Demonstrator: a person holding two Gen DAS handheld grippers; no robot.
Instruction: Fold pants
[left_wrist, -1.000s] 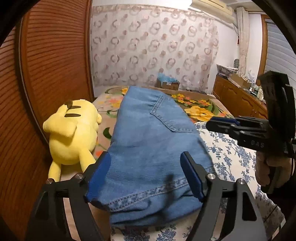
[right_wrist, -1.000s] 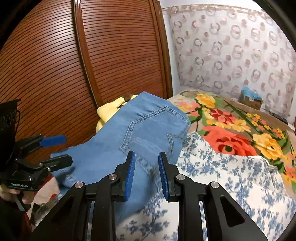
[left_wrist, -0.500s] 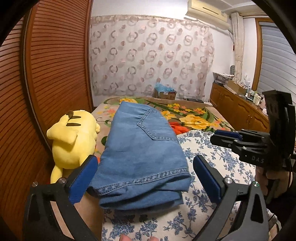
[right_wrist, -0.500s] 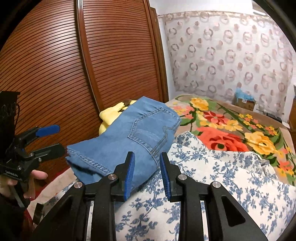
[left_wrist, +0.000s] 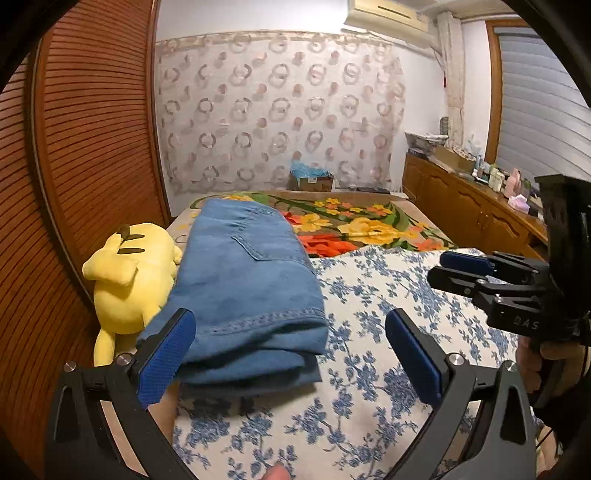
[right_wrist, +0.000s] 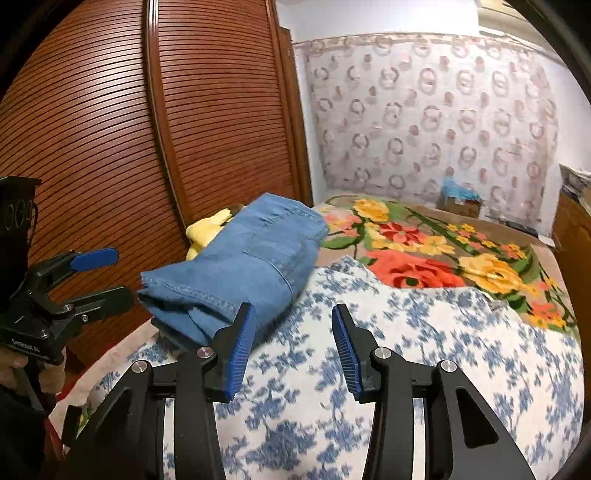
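Note:
The blue jeans (left_wrist: 247, 288) lie folded into a thick stack on the bed's left side, hem end towards me, also seen in the right wrist view (right_wrist: 240, 266). My left gripper (left_wrist: 289, 319) hovers just short of the hem, open wide, with nothing touching its pads. In the right wrist view it hangs at the left edge (right_wrist: 122, 275). My right gripper (right_wrist: 294, 310) is over the floral sheet to the right of the jeans. Its jaws are opening and nothing is between them. In the left wrist view it is at the right (left_wrist: 437, 267).
A yellow plush toy (left_wrist: 129, 273) lies against the jeans' left side, beside a slatted wooden wardrobe (left_wrist: 92, 147). A blue-flowered sheet (left_wrist: 369, 332) covers the near bed and a bright flower blanket (left_wrist: 362, 225) the far part. A wooden cabinet (left_wrist: 472, 214) runs along the right wall.
Both grippers have drawn back from the jeans. The left jaws spread wider and came off the hem. The right jaws widened too and now sit over the sheet.

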